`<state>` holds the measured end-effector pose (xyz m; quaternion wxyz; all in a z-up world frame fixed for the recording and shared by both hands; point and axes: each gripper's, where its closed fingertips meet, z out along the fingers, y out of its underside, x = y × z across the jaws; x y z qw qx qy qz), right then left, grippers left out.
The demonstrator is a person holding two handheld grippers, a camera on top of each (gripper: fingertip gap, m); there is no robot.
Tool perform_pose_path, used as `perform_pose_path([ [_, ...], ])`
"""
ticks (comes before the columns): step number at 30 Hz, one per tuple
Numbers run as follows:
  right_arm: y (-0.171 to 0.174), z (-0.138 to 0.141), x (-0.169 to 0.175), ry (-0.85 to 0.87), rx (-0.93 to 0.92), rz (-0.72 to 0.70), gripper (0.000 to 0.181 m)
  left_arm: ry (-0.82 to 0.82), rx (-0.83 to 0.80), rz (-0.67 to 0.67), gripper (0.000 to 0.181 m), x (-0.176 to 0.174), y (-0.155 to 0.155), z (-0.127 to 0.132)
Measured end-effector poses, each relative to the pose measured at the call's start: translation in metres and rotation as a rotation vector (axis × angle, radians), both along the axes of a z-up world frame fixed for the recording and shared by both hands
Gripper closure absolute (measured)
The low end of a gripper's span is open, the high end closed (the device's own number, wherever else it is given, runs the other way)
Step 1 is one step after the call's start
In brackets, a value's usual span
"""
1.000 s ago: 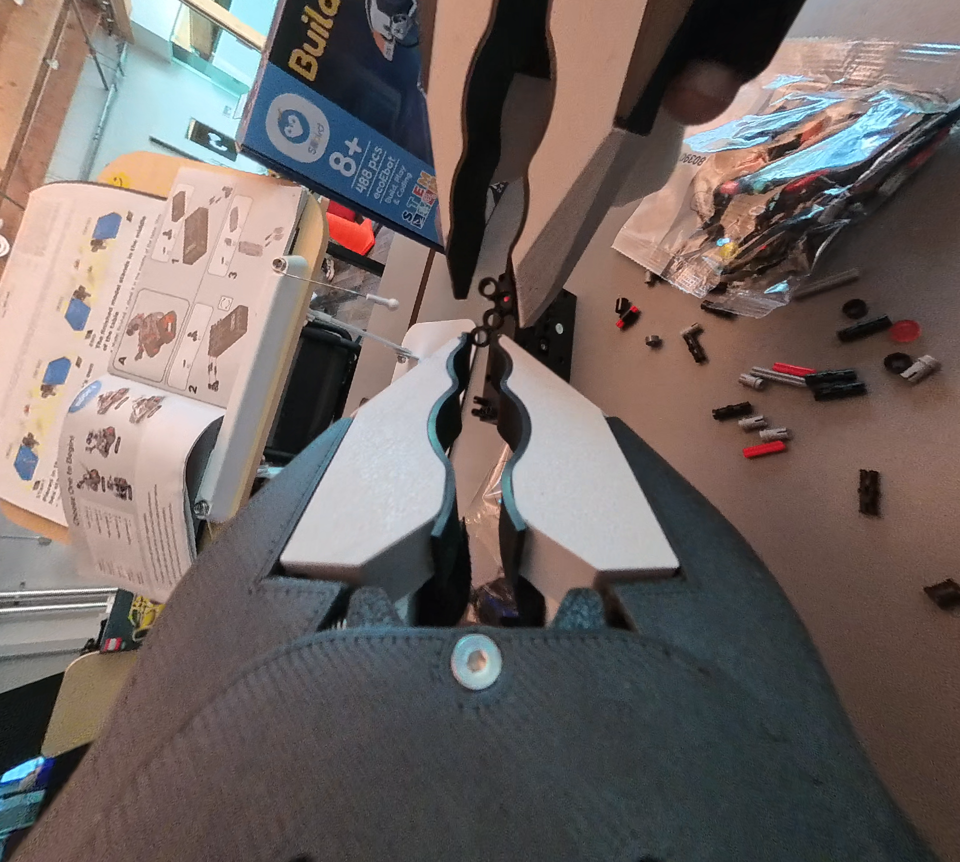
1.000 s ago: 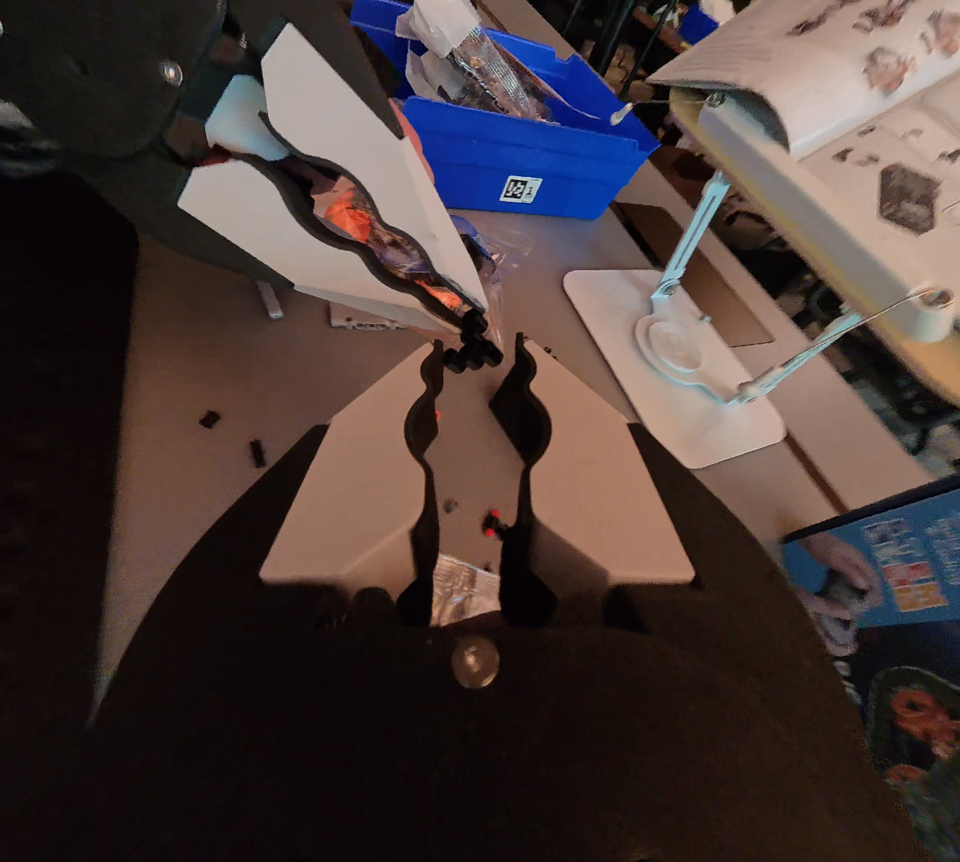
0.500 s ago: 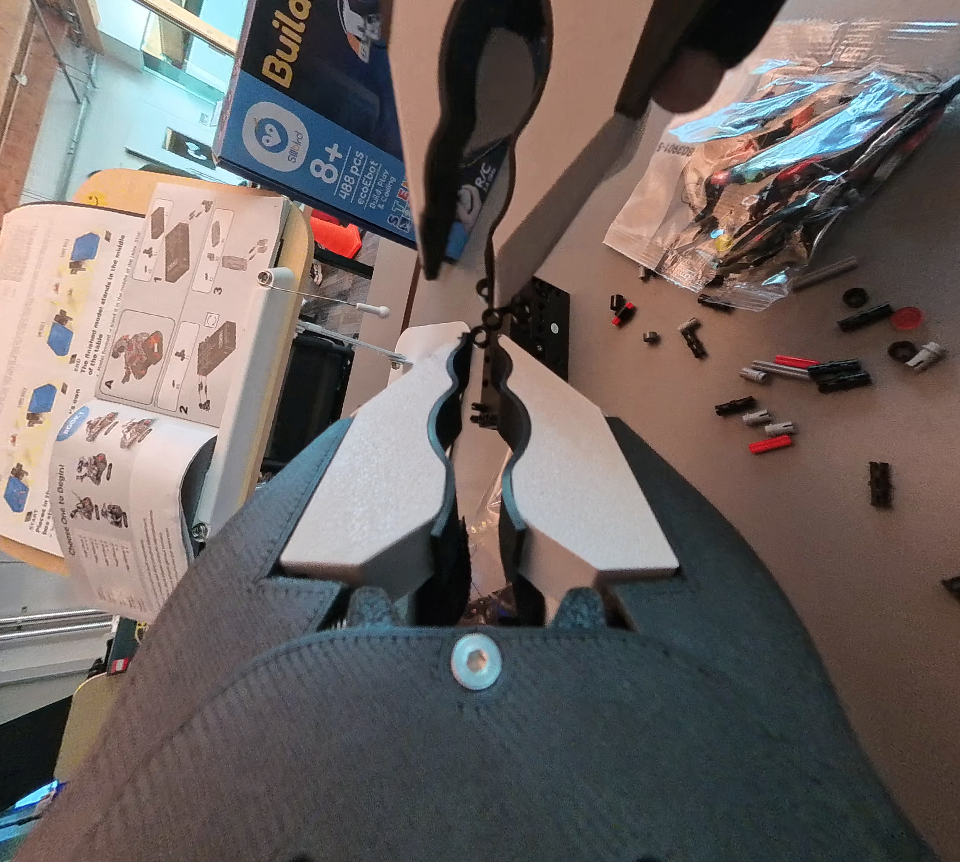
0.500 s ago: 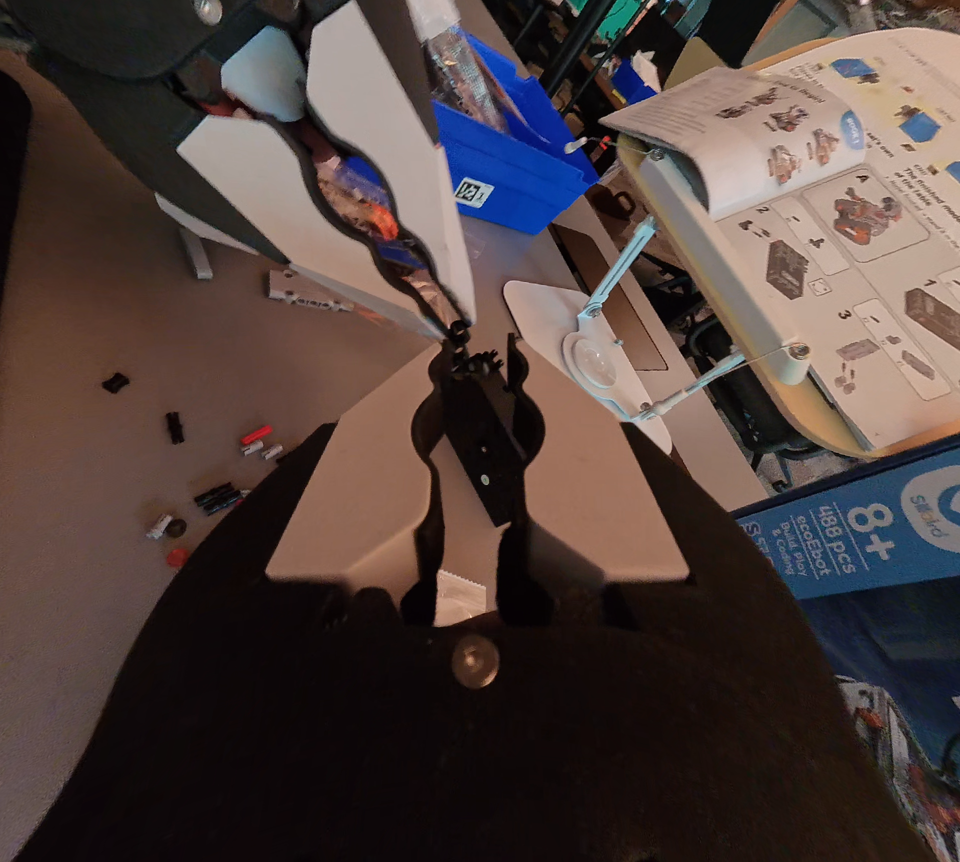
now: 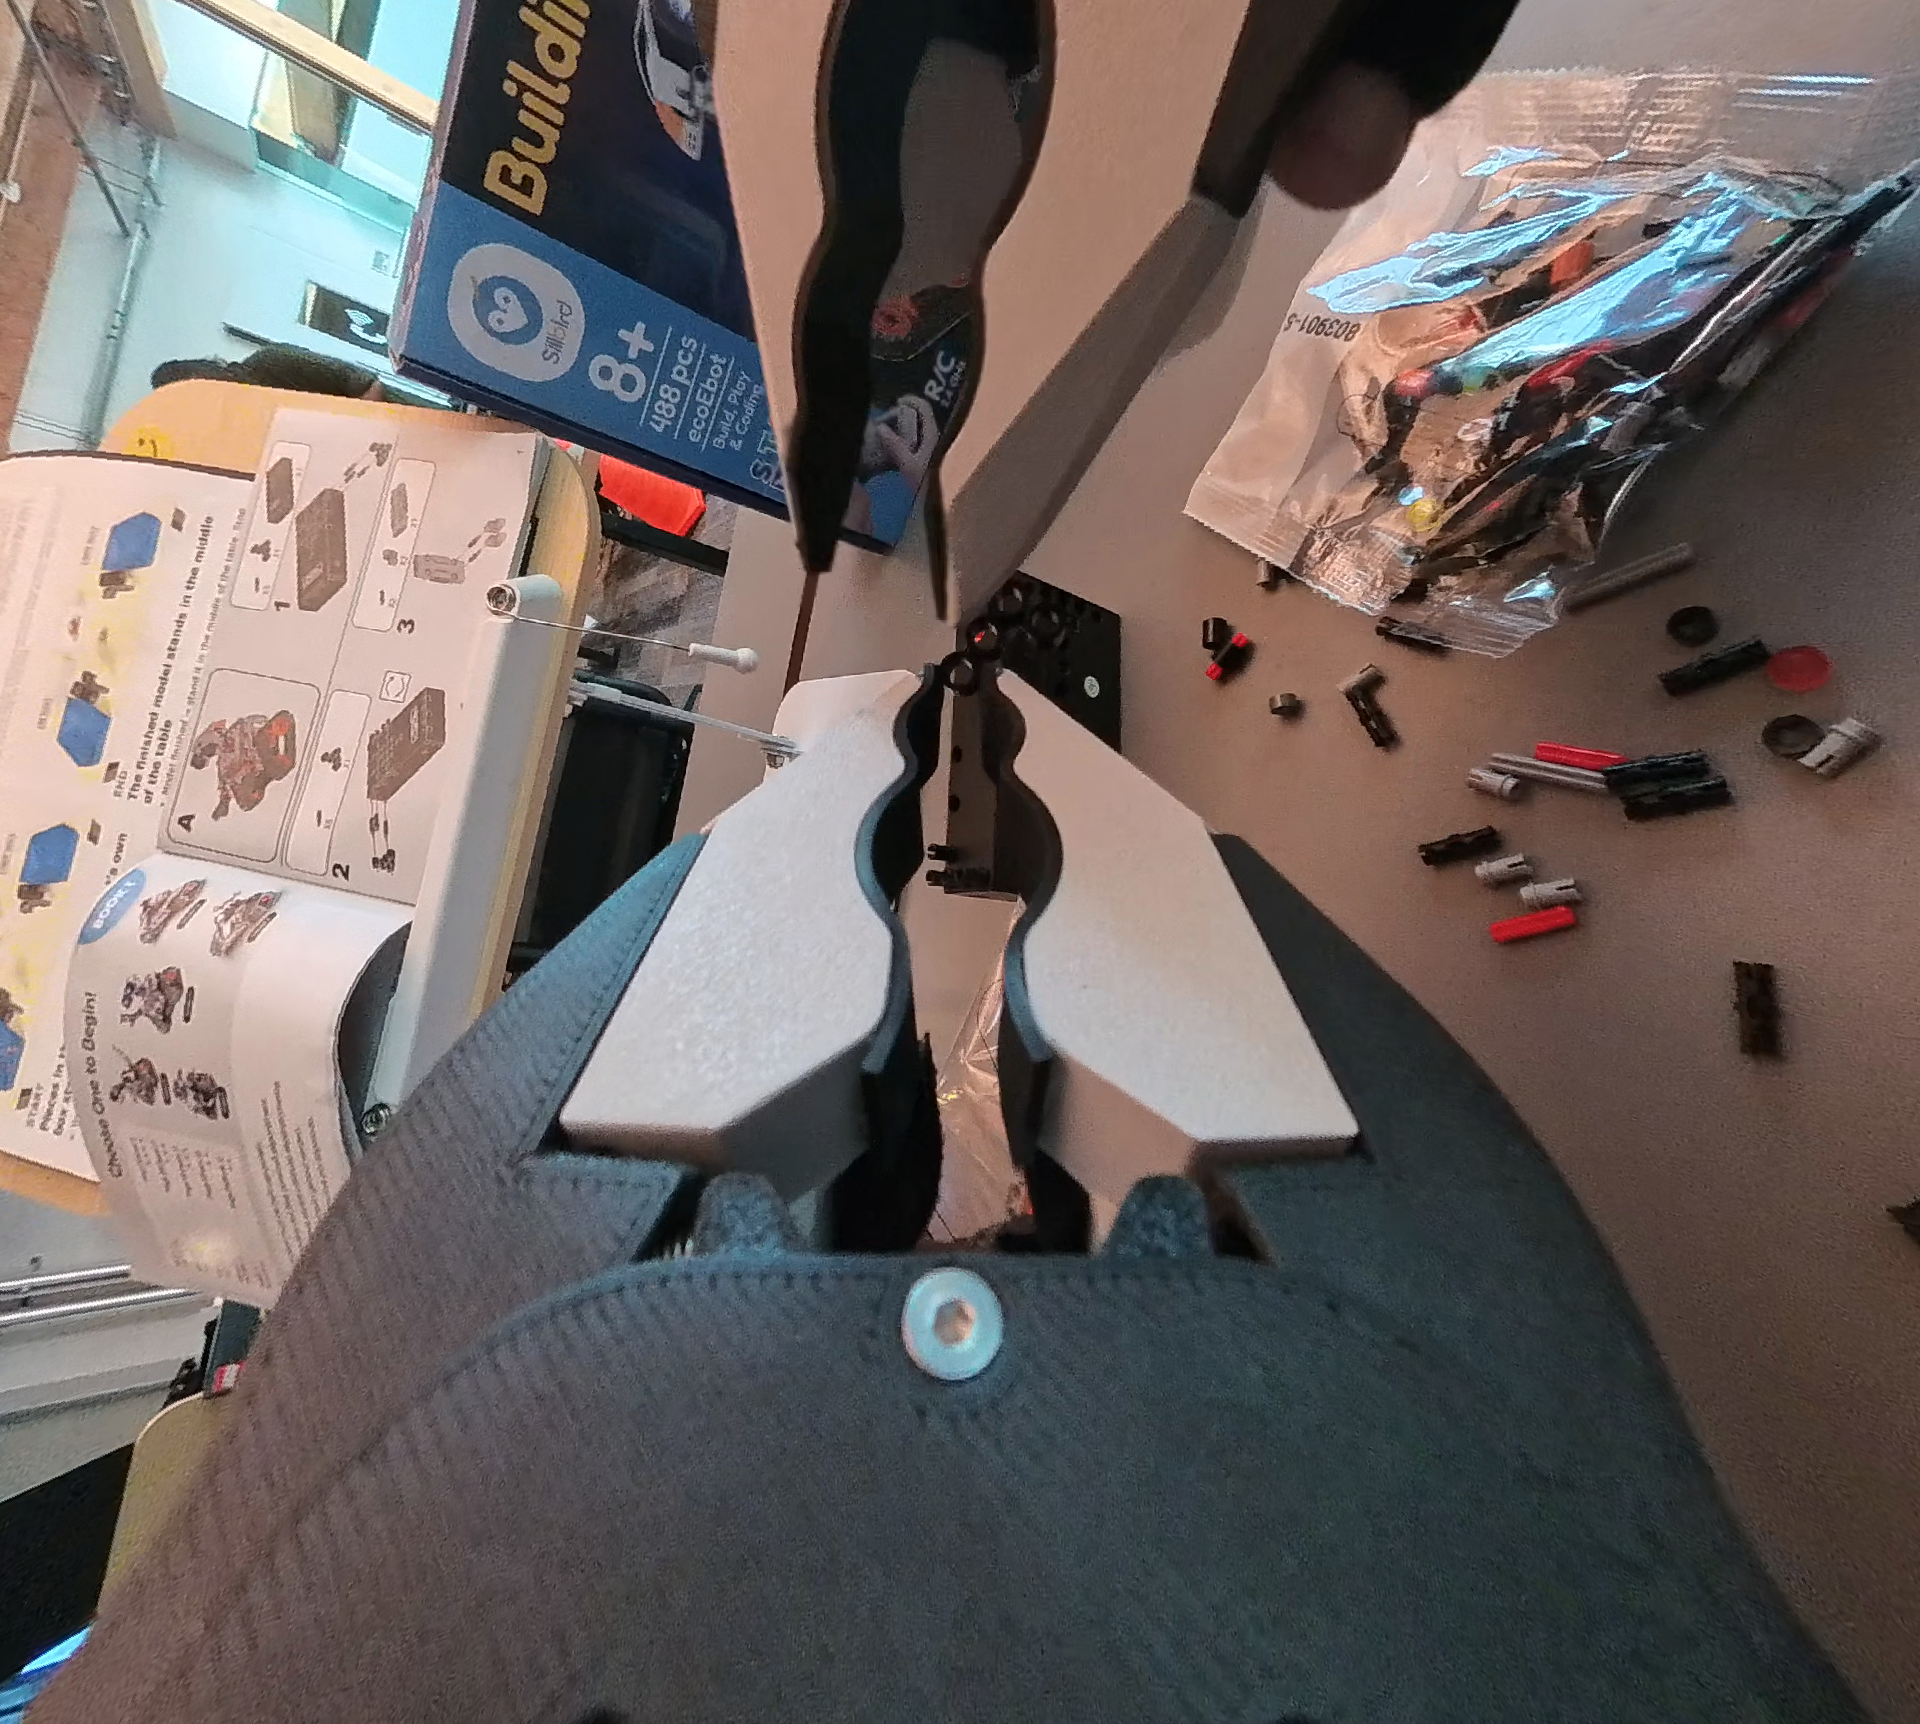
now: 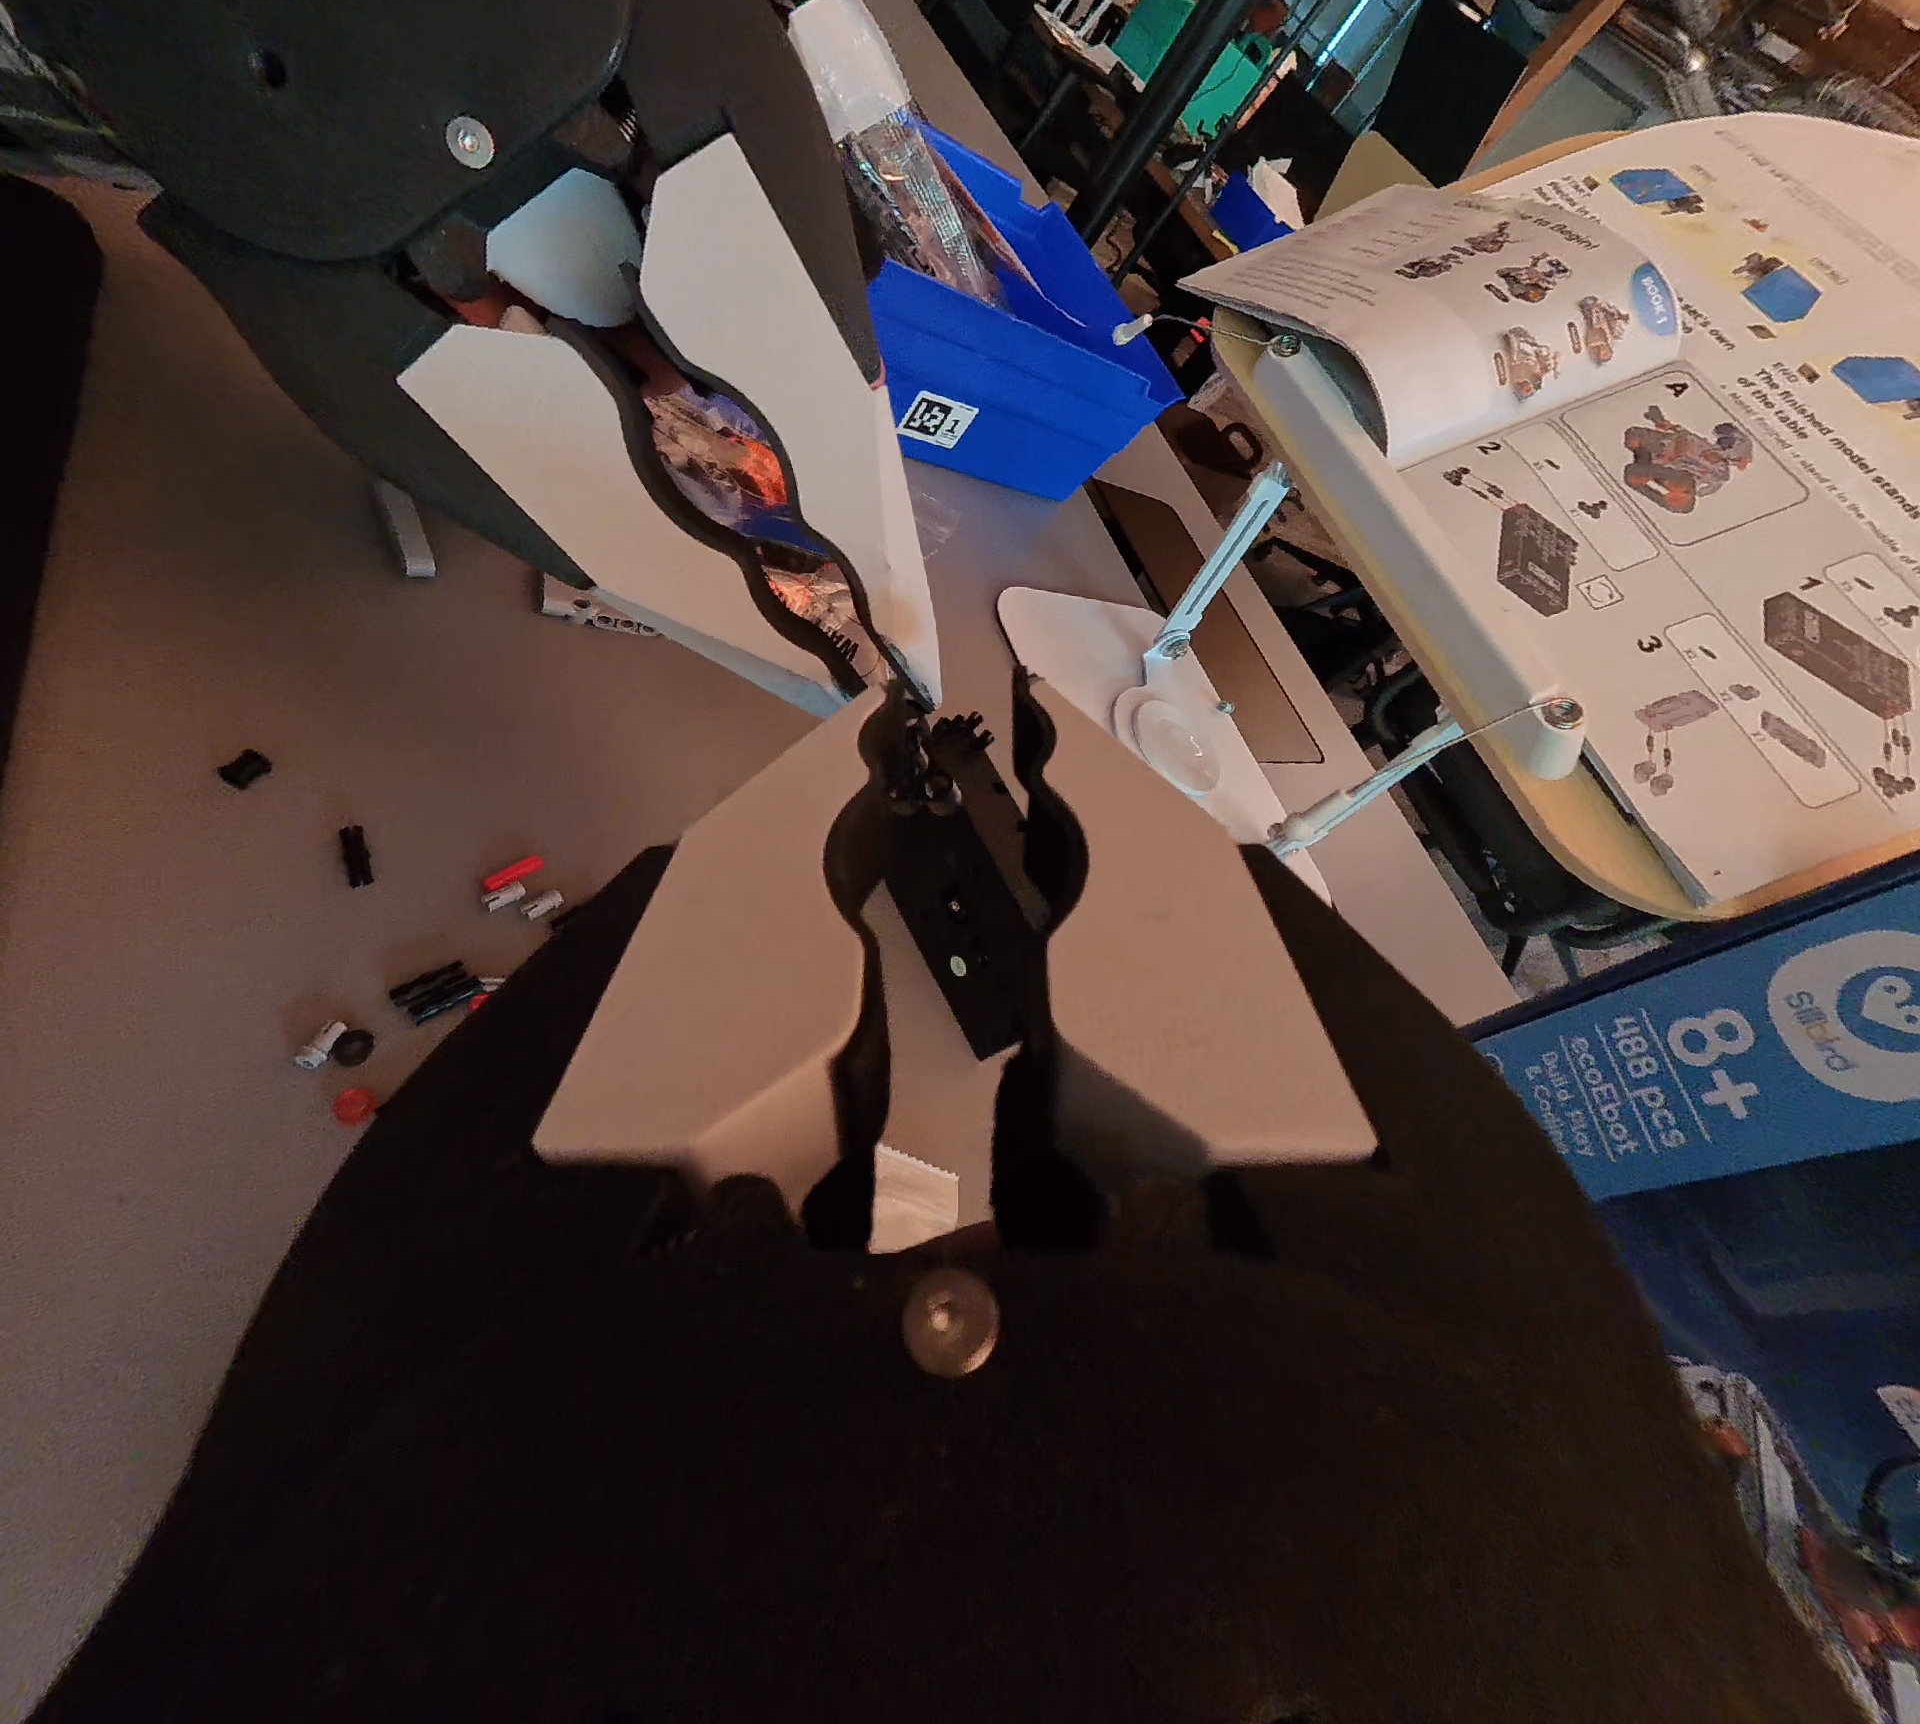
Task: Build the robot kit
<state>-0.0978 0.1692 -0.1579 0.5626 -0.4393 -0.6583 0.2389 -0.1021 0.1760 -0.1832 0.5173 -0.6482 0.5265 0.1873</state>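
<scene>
While my left gripper (image 5: 961, 687) pinches a black beam (image 5: 971, 656), my right gripper (image 6: 951, 687) hangs slightly open over a black block (image 6: 966, 905) on the table (image 6: 208, 635).

Two tongs are counted, the left tongs (image 5: 961, 687) and the right tongs (image 6: 956, 687). One blue bin (image 6: 997, 386), one open instruction booklet (image 5: 208, 739), one blue box (image 5: 582, 220), one foil bag (image 5: 1558, 386) and two red pins (image 5: 1532, 923) are seen.
</scene>
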Motion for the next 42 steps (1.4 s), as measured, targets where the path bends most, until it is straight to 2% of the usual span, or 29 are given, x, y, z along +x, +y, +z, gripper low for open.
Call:
perform_pose_path([
  [2,-0.001,0.002,0.002,0.006,-0.006,0.011,0.157,-0.007,0.001,0.001,0.178,0.0,0.001,0.001],
  [14,0.0,-0.004,0.008,-0.036,-0.024,0.035,0.153,-0.032,-0.003,-0.015,0.177,0.004,0.003,0.0],
  [22,0.003,-0.022,0.007,-0.134,0.048,0.008,0.154,-0.074,-0.018,-0.029,0.177,0.012,0.002,0.005],
  [23,0.005,-0.023,0.007,-0.136,0.069,-0.001,0.159,-0.082,-0.023,-0.026,0.177,0.012,0.002,0.005],
  [33,0.012,-0.016,0.015,-0.132,0.048,-0.031,0.16,-0.181,-0.058,-0.05,0.177,0.02,0.009,0.011],
  [38,0.021,-0.016,0.031,-0.153,0.026,-0.067,0.16,-0.221,-0.057,-0.052,0.161,0.02,0.012,0.018],
  [42,0.038,-0.027,0.059,-0.199,-0.039,-0.135,0.159,-0.276,-0.125,0.015,0.145,-0.002,0.017,0.019],
])
